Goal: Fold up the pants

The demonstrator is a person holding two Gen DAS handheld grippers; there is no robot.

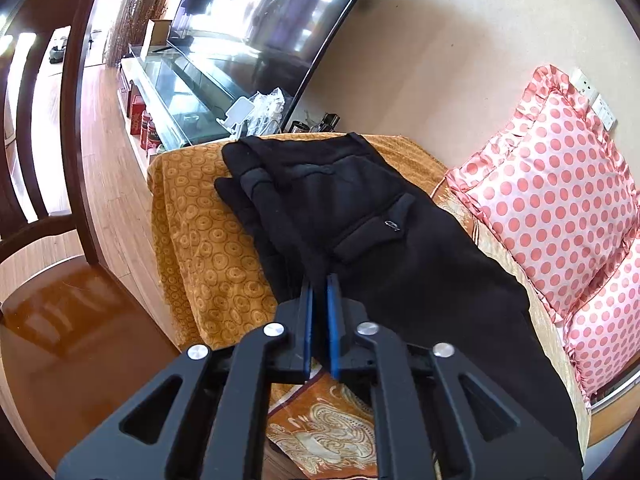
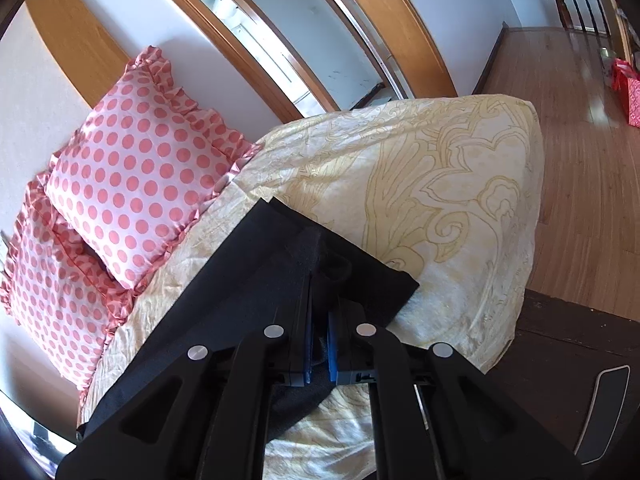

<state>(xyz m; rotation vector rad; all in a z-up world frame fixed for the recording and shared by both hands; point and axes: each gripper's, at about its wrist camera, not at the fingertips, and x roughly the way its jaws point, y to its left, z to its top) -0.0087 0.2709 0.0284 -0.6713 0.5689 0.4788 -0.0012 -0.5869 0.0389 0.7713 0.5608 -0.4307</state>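
Note:
Black pants [image 1: 360, 216] lie lengthwise on a sofa covered with orange patterned cloth [image 1: 200, 232]; a flap pocket faces up. My left gripper [image 1: 321, 280] is shut on the near edge of the pants, with black cloth between its blue pads. In the right wrist view the leg end of the pants [image 2: 256, 264] lies on a cream patterned cover [image 2: 440, 184]. My right gripper [image 2: 323, 280] is shut on a bunched fold of the pants near the hem.
Pink polka-dot pillows [image 1: 556, 188] [image 2: 132, 184] lean on the wall behind the sofa. A glass TV stand [image 1: 180, 92] with a large TV stands beyond the sofa's far end. A wooden chair [image 1: 60, 300] stands left. Wooden floor [image 2: 580, 120] lies right.

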